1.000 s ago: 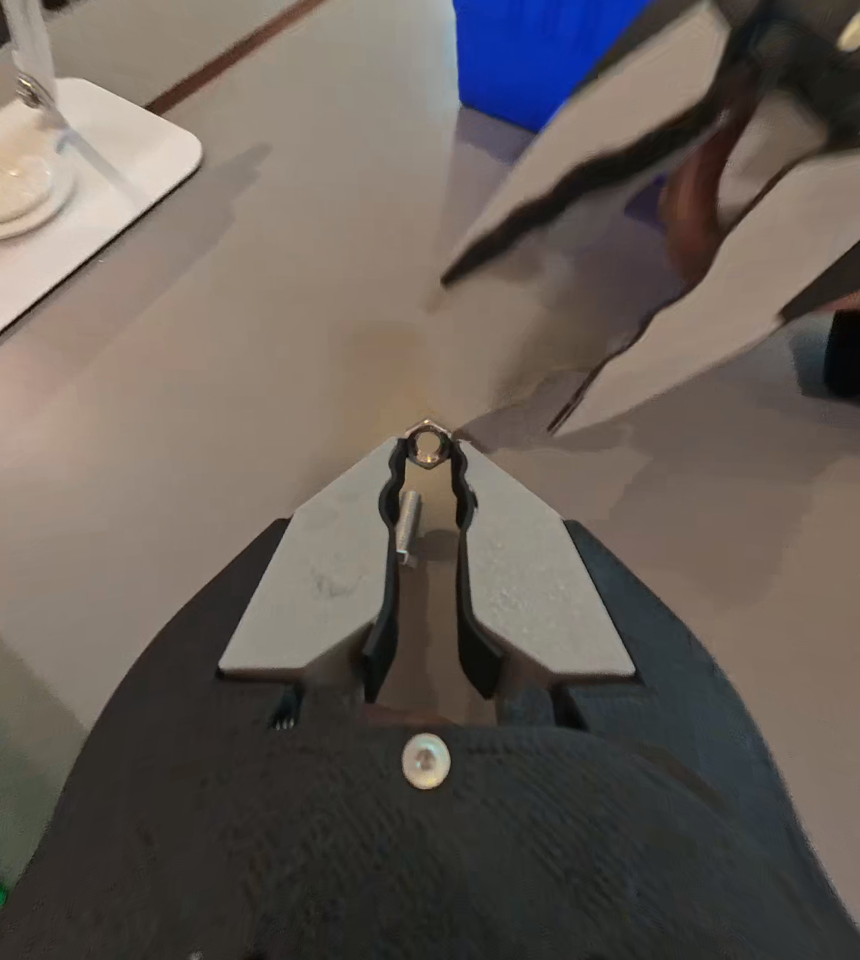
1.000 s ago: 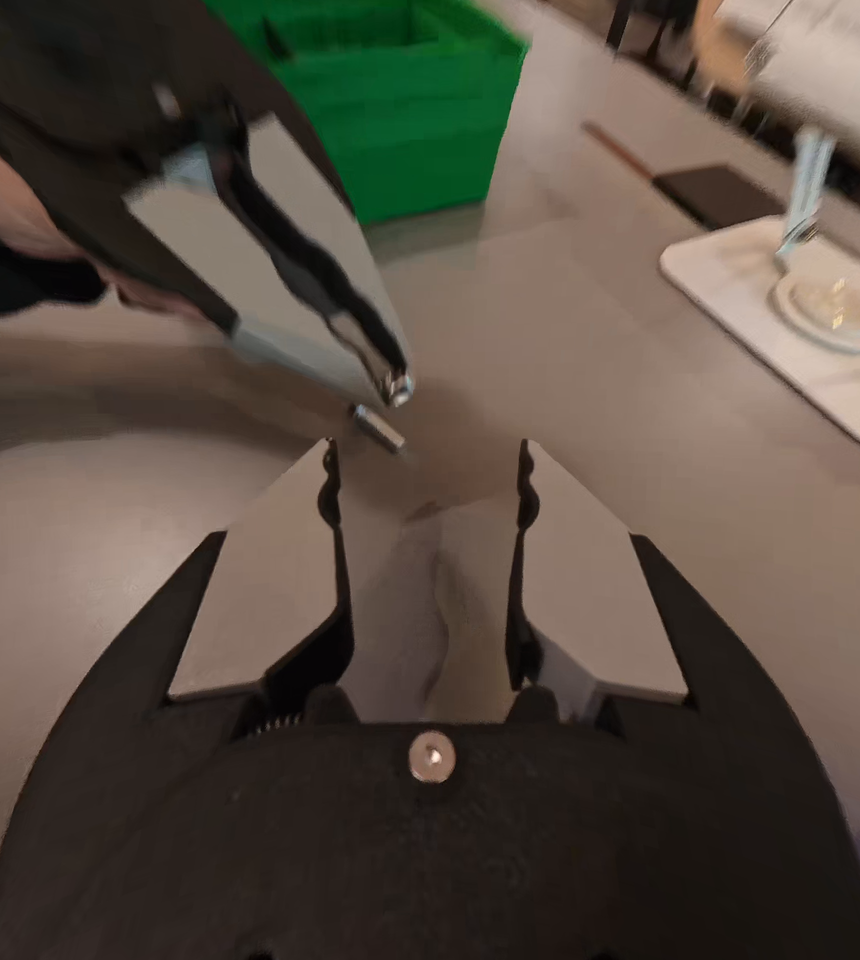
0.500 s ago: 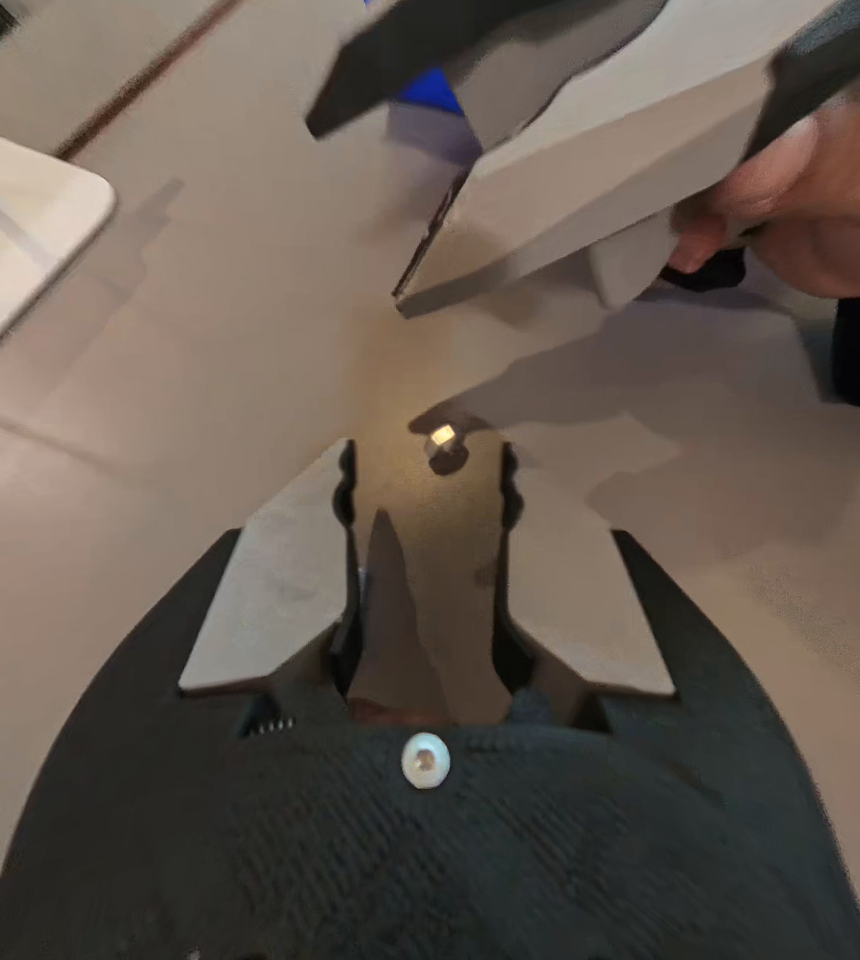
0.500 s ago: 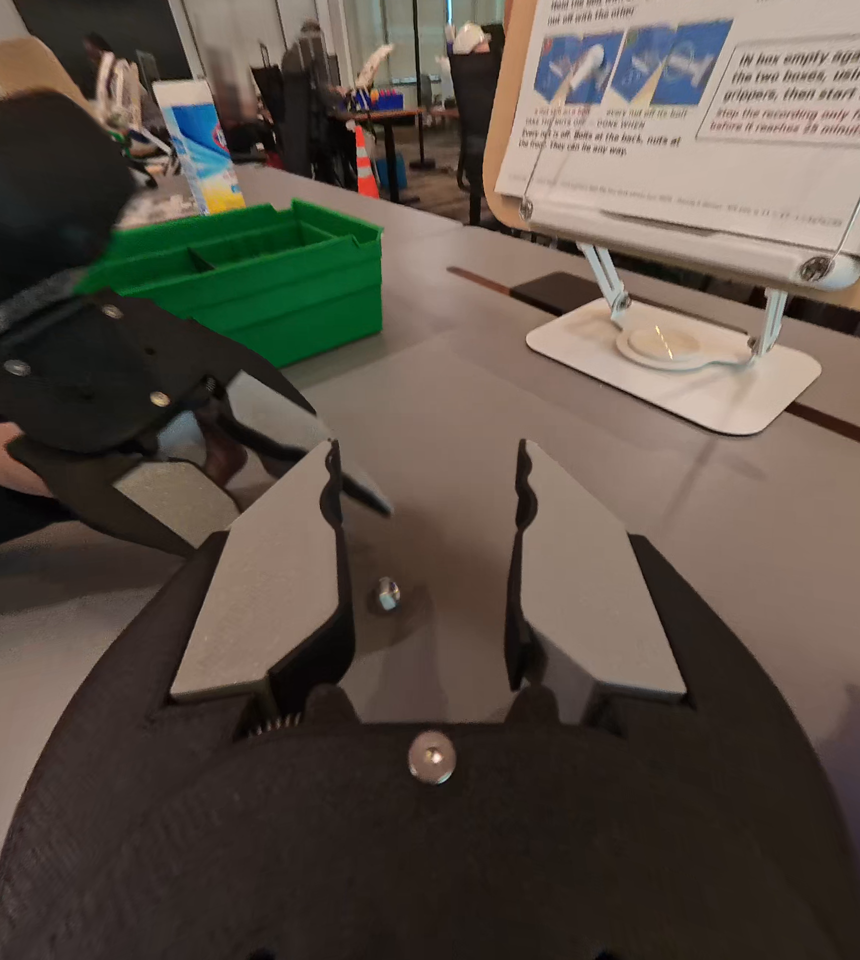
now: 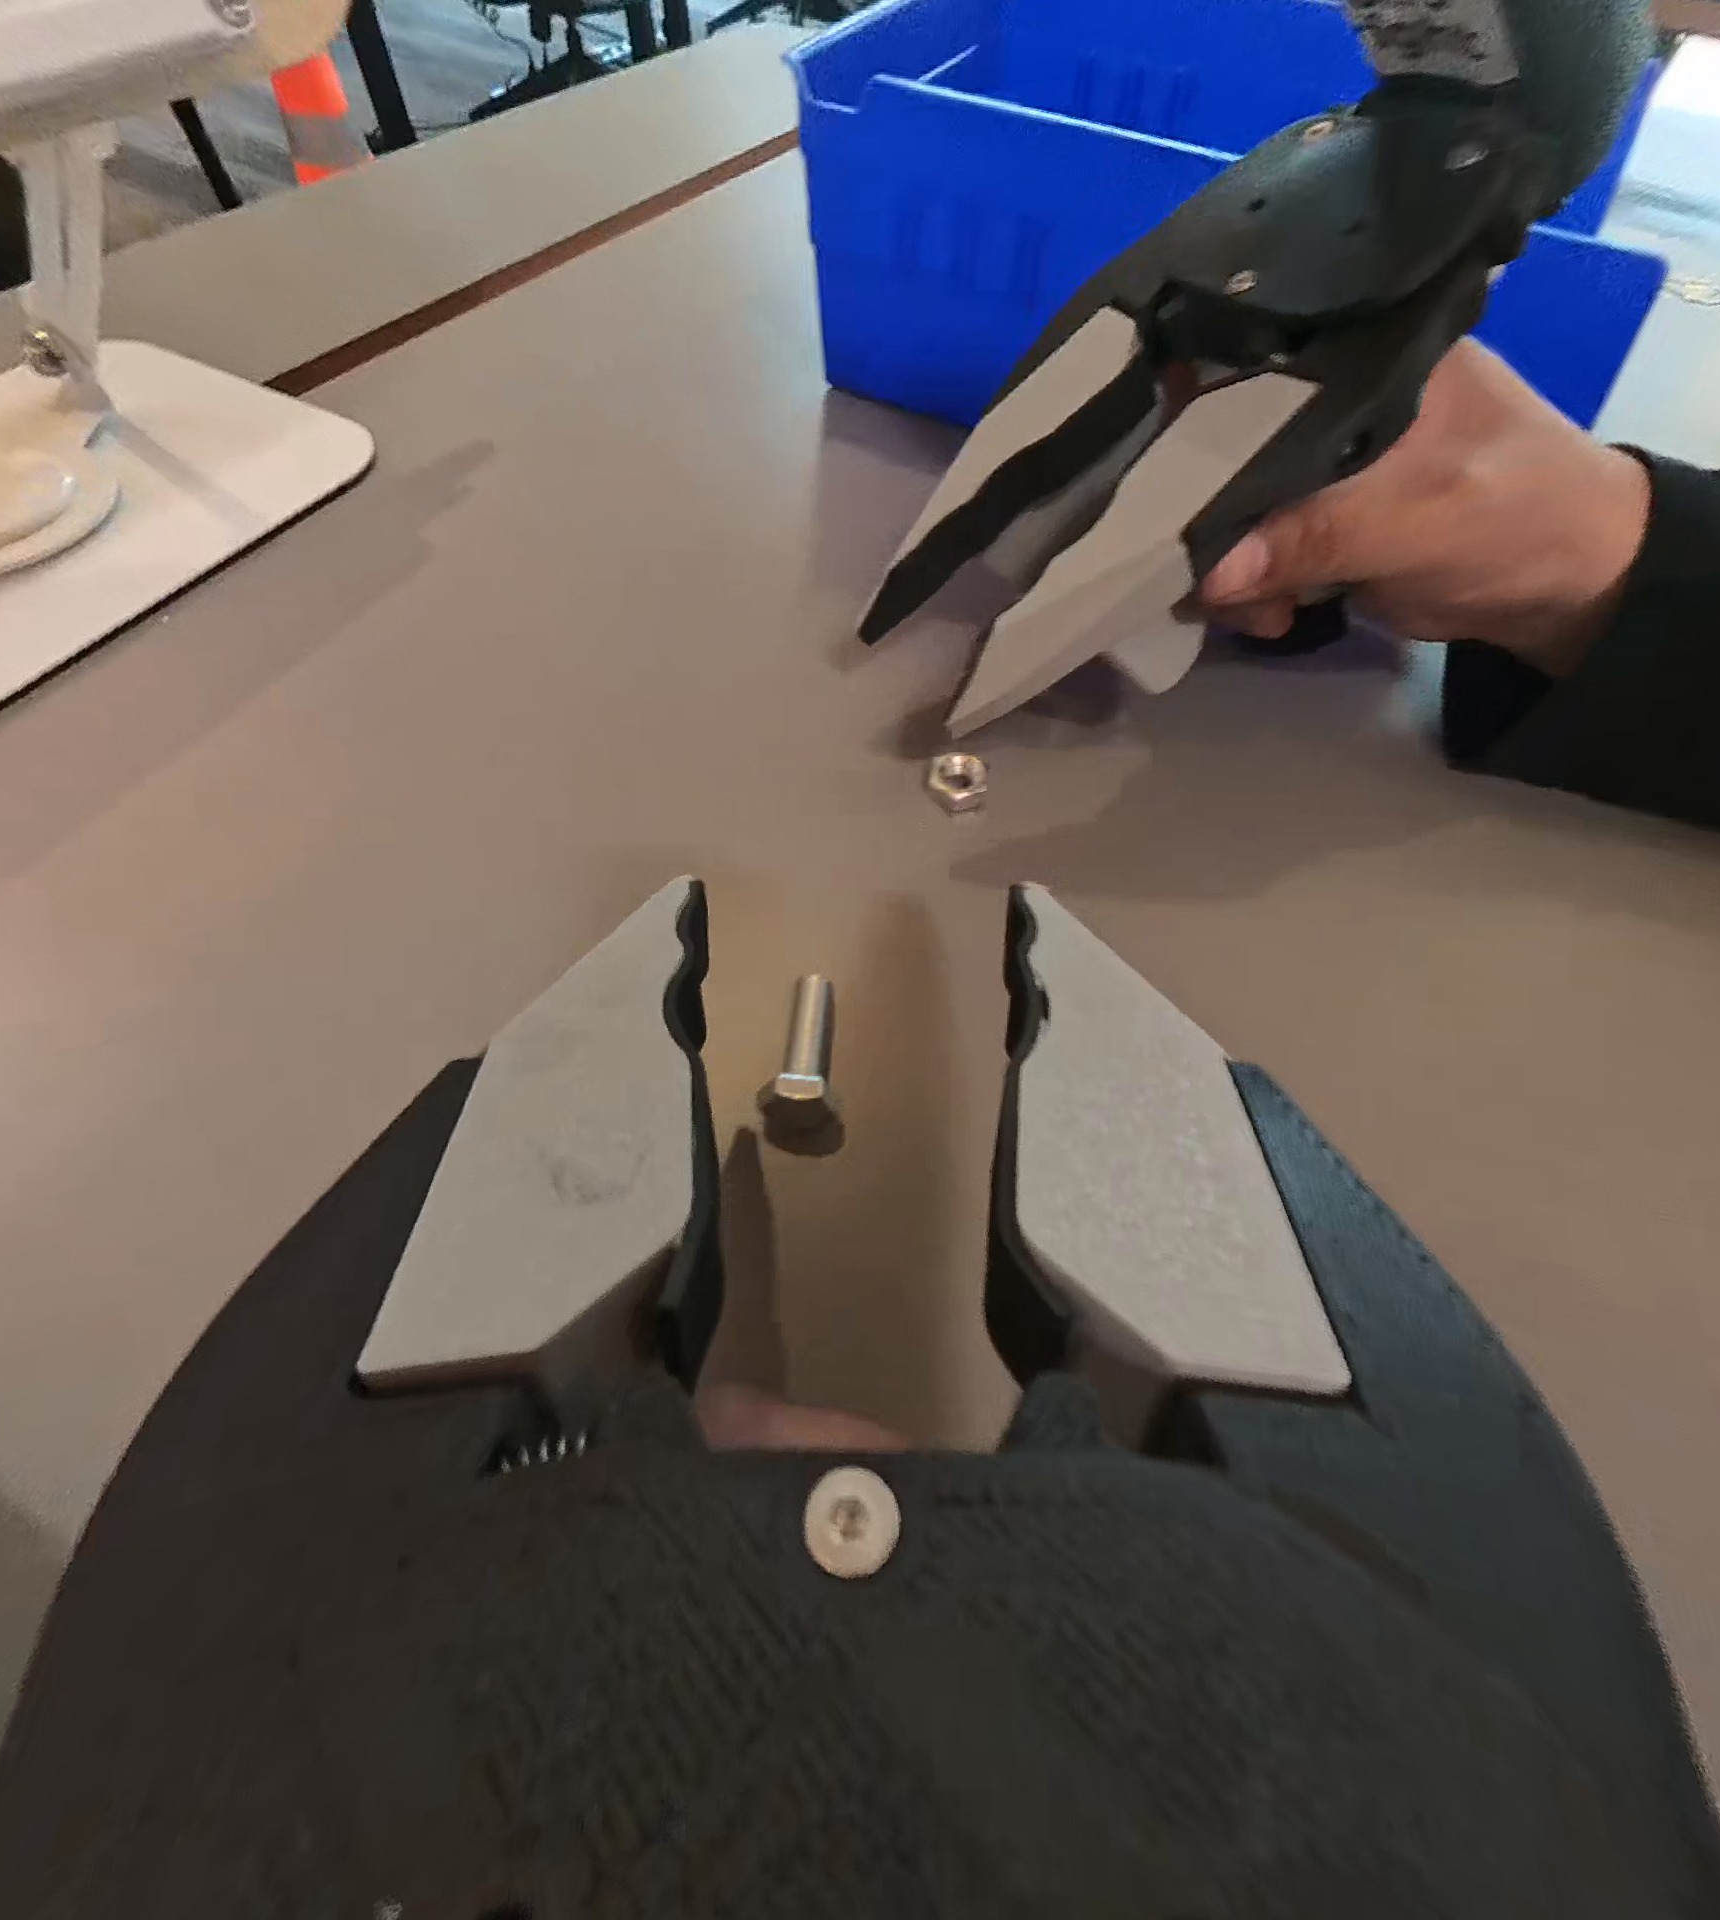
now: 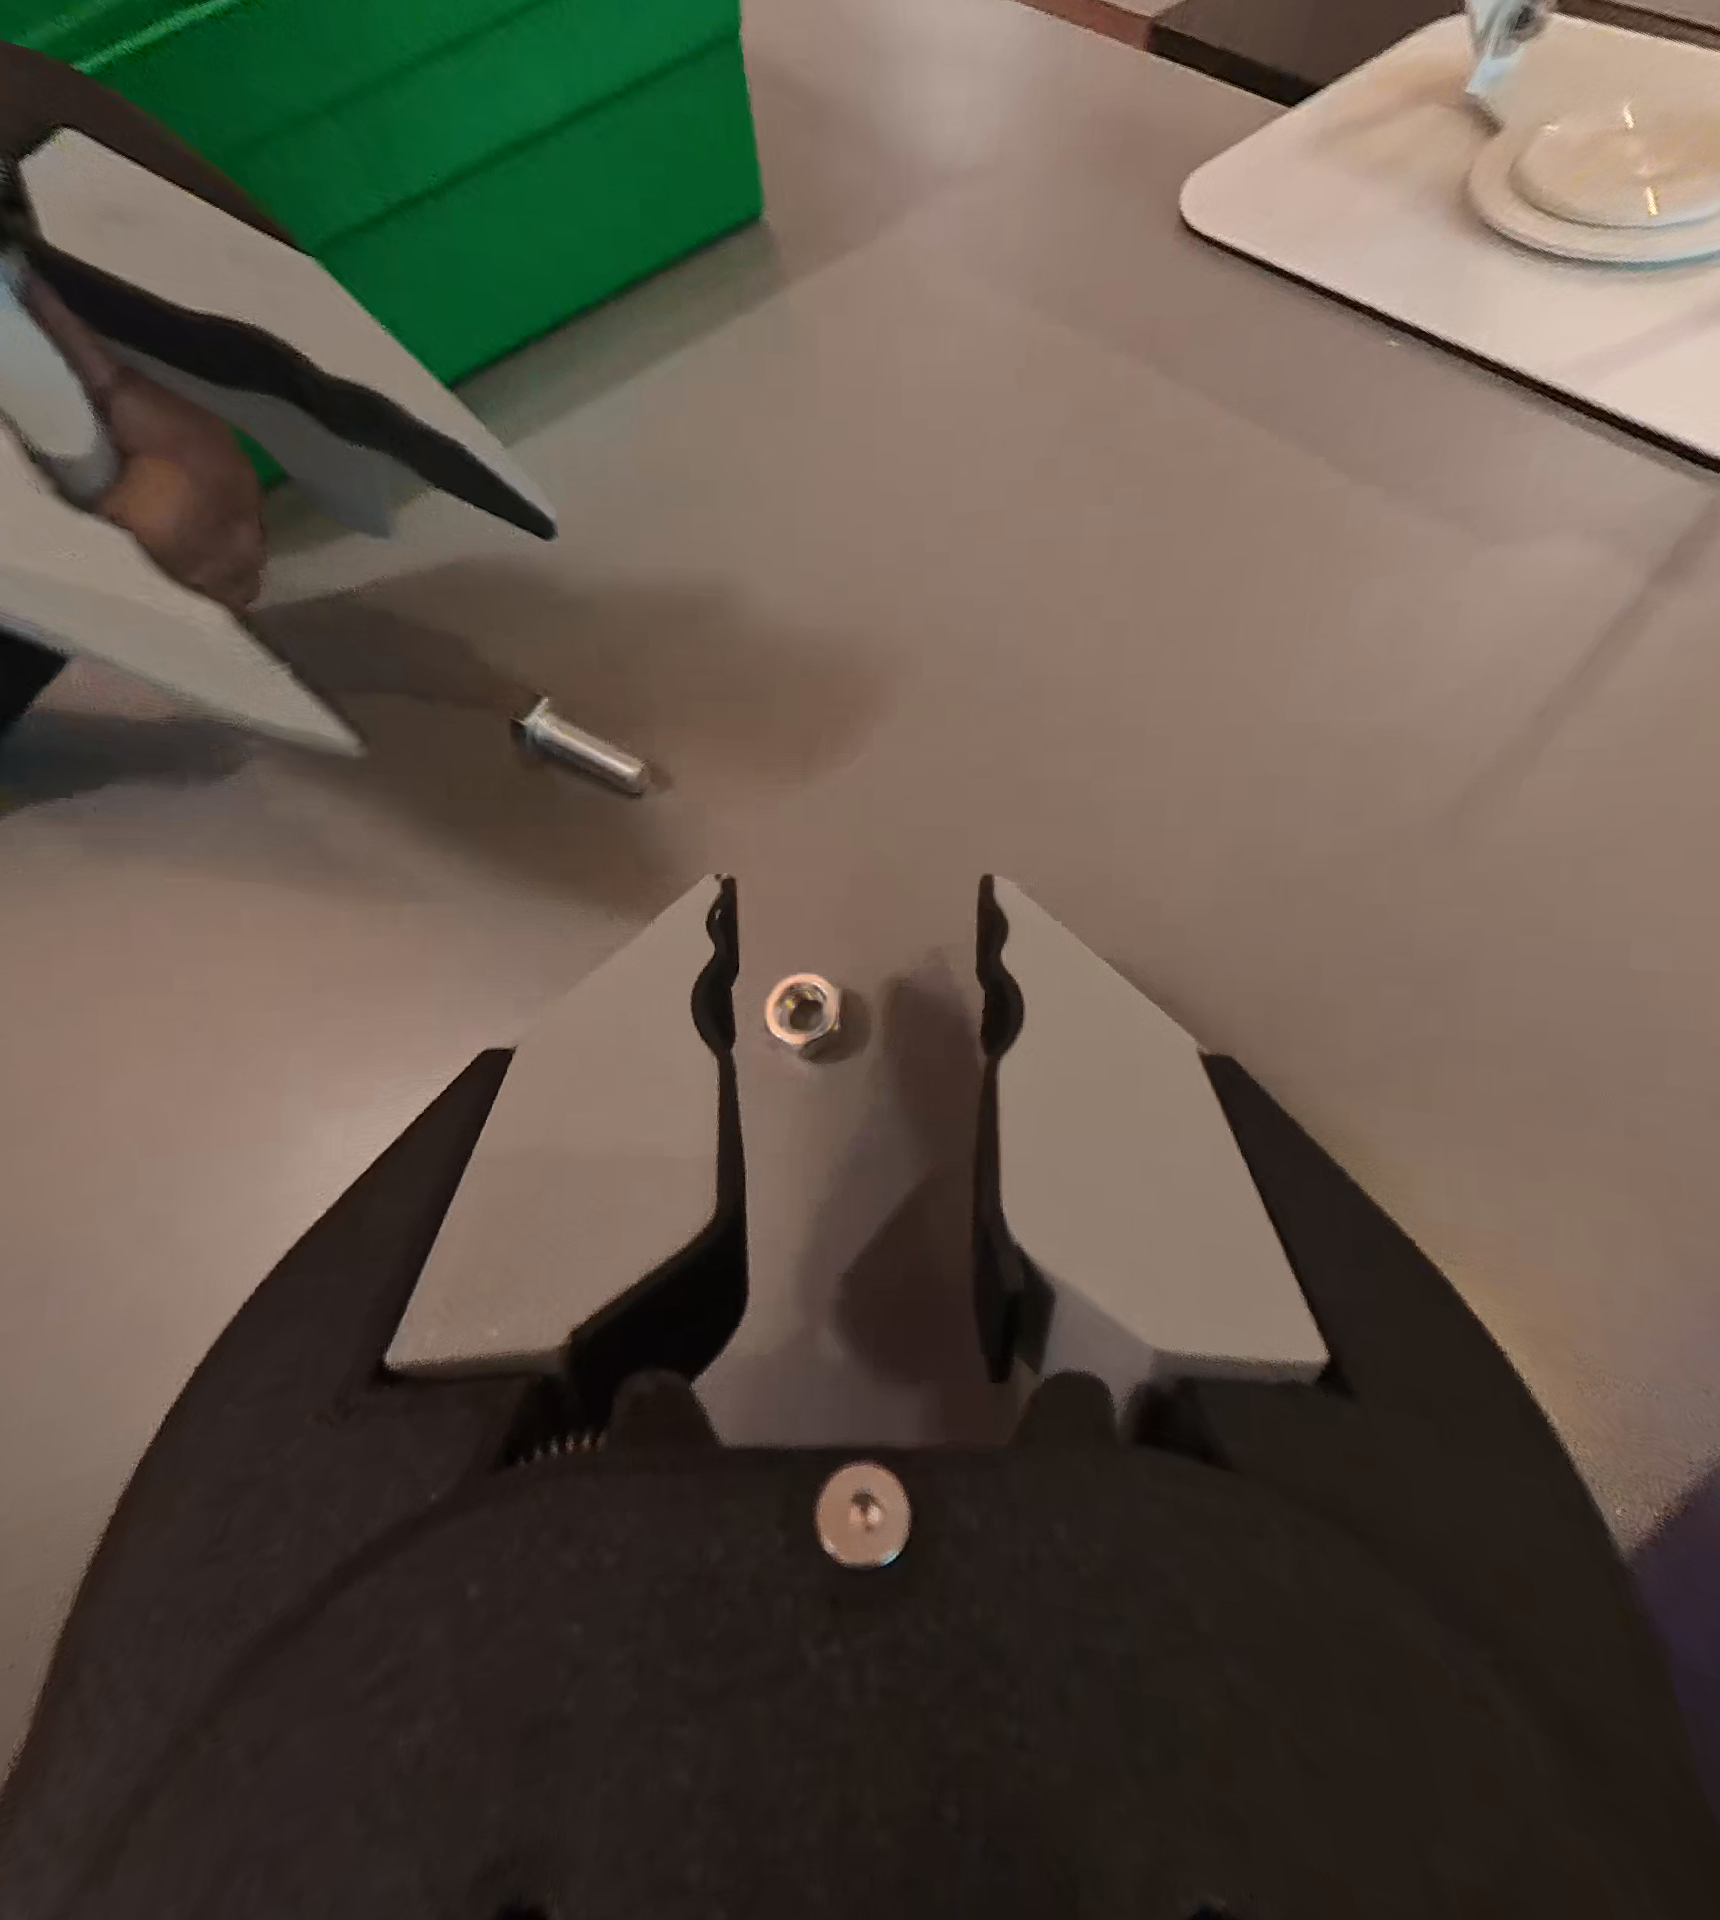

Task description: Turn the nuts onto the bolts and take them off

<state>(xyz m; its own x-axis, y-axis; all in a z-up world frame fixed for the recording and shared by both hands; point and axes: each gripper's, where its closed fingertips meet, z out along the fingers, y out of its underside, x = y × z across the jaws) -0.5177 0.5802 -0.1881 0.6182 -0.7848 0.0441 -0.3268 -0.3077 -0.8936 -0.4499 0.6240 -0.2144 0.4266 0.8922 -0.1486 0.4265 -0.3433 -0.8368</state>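
Between the fingers of our left claw (image 5: 854, 935): the hex bolt (image 5: 804, 1060) lies flat on the grey tabletop (image 5: 523, 644), head toward the claw's base, shank pointing out to the tips; it touches neither finger.
Left claw state: spread wide, holding nothing.
Between the fingers of our right claw (image 6: 851, 925): the hex nut (image 6: 804, 1016) lies flat, bore facing up, nearer the left finger than the right, apart from both.
Right claw state: spread, empty, tips low over the tabletop.
Nut and bolt: apart, nothing threaded; in the left wrist view the nut sits just beyond our left claw's tips and just under the right claw's tips.
How the bolt will handle: we judge it small, rigid and light, smooth bright metal that may roll on its round shank or slip under a glancing pinch.
Where we would take the bolt: across the flats of the head, or on the shank just by the head, so the threaded end stays free.
How the nut will handle: stiff, tiny and low on the tabletop, likely to skid or flip if the tips close unevenly.
Where we would take the nut: across two opposite flats, in the notches near the tips, bore left clear.
Beyond the claws: a blue bin (image 5: 991, 208) past the right claw, a green bin (image 6: 482, 156) past the left.
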